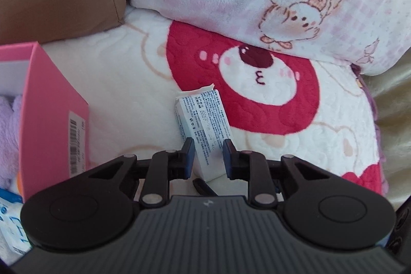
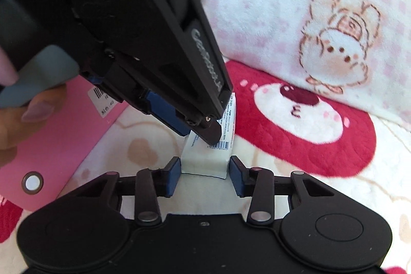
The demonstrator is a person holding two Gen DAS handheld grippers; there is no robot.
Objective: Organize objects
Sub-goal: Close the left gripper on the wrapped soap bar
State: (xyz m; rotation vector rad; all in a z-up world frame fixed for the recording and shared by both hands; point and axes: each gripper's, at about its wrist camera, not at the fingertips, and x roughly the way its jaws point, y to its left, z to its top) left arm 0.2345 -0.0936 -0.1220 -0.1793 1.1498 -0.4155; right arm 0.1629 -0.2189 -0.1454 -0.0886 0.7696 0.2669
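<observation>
My right gripper (image 2: 204,170): jaws narrowed, blue pads flanking near end of small white printed packet (image 2: 205,158), contact unclear. My left gripper (image 1: 206,156) clamped across same packet (image 1: 203,125) further along. Packet lies on cream-and-red plush bear blanket (image 1: 128,94), long axis running away from both. Open pink cardboard box (image 1: 51,104) beyond, toward blanket's left edge.
</observation>
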